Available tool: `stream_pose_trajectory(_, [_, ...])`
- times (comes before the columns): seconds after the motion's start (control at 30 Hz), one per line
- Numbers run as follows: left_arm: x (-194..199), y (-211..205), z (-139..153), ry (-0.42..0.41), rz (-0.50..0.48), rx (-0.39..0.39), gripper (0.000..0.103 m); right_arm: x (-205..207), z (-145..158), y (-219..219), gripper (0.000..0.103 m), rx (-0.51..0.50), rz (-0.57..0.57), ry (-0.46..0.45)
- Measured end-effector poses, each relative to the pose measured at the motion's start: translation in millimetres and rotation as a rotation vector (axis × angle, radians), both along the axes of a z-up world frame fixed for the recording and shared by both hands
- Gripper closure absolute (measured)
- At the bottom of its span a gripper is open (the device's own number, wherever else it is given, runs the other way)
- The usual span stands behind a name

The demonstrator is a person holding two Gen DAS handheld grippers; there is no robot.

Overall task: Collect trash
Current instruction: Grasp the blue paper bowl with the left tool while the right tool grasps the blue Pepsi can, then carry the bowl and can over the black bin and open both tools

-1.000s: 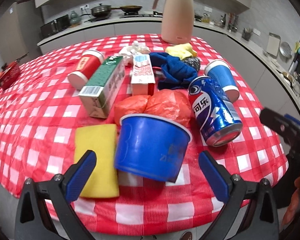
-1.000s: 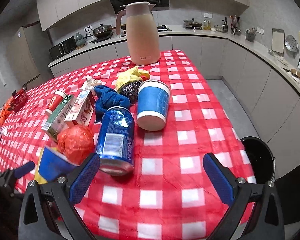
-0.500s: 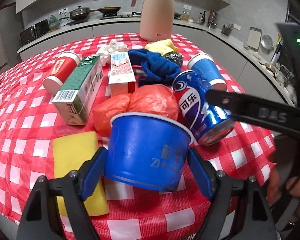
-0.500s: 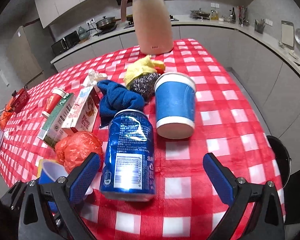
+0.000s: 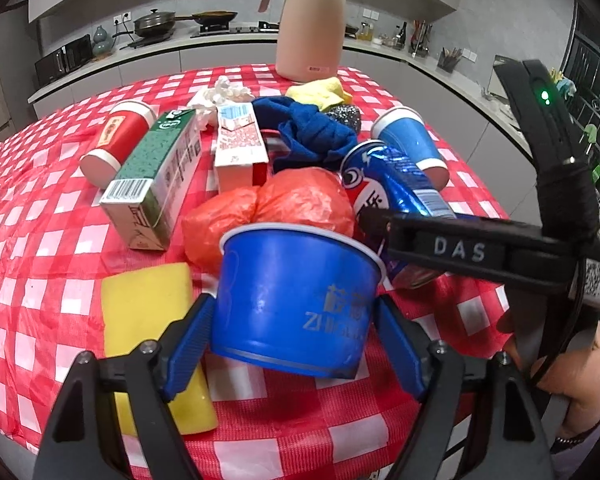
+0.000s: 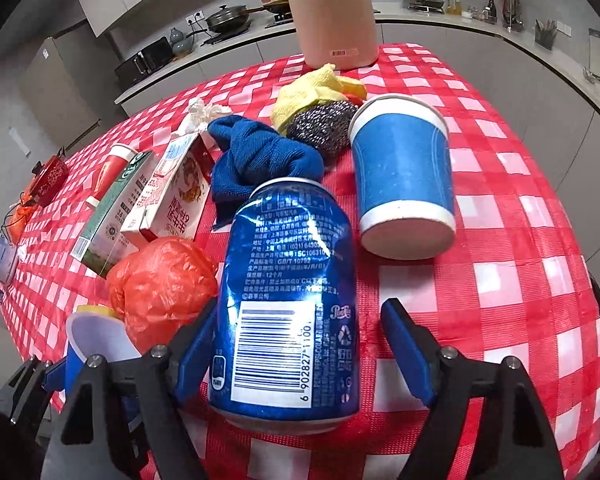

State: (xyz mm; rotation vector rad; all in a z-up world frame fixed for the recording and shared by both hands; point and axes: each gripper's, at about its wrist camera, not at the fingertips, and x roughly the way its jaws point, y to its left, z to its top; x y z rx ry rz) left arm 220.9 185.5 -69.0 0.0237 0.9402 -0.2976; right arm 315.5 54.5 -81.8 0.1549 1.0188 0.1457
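A blue paper bowl (image 5: 296,300) stands at the near edge of the red checked table (image 5: 36,248). My left gripper (image 5: 296,344) has closed onto its two sides. A dented blue cola can (image 6: 288,288) lies on its side. My right gripper (image 6: 300,352) straddles the can's near end; its left finger touches the can and a gap shows at the right finger (image 6: 404,348). The can also shows in the left wrist view (image 5: 388,184), partly behind the right gripper's black finger. An orange plastic bag (image 5: 276,208) lies between bowl and can.
A yellow sponge (image 5: 148,320), green carton (image 5: 156,176), white and red carton (image 5: 240,148), red cup (image 5: 116,140), blue cloth (image 5: 308,132), steel scourer (image 6: 324,124), yellow cloth (image 6: 316,88), blue cup (image 6: 404,176) and pink jug (image 5: 312,20) crowd the table. A black bin rim shows at the right table edge.
Both grippers moved forward. The left one closed onto the blue bowl. The right one narrowed around the cola can.
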Motion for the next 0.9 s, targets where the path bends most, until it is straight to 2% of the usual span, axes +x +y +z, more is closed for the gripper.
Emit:
stream_pose_trajectory(0.03, [1, -1, 0, 0.0, -0.006, 0.002, 0.022, 0, -2, 1, 0.034, 0.006, 0.013, 0.006])
stream_pose_trajectory(0.07, [1, -2, -1, 0.001, -0.01, 0.002, 0.022, 1, -3, 3, 0.035, 0.016, 0.027, 0.014])
stream_pose_trajectory(0.3, [-4, 3, 5, -0.014, -0.003, -0.048, 0.024, -14, 10, -3, 0.036, 0.013, 0.021, -0.051])
stream_pose_trajectory(0.67, [-11, 7, 39, -0.07, -0.001, -0.135, 0.024, -48, 46, -41, 0.036, 0.031, -0.067, -0.114])
stream_pose_trajectory(0.73, [-11, 3, 46, -0.098, -0.019, -0.139, 0.024, -54, 53, -48, 0.036, 0.019, -0.092, -0.132])
stream_pose_trajectory(0.9, [-9, -16, 49, -0.099, -0.082, -0.175, 0.025, -67, 64, -71, 0.036, 0.01, -0.168, -0.149])
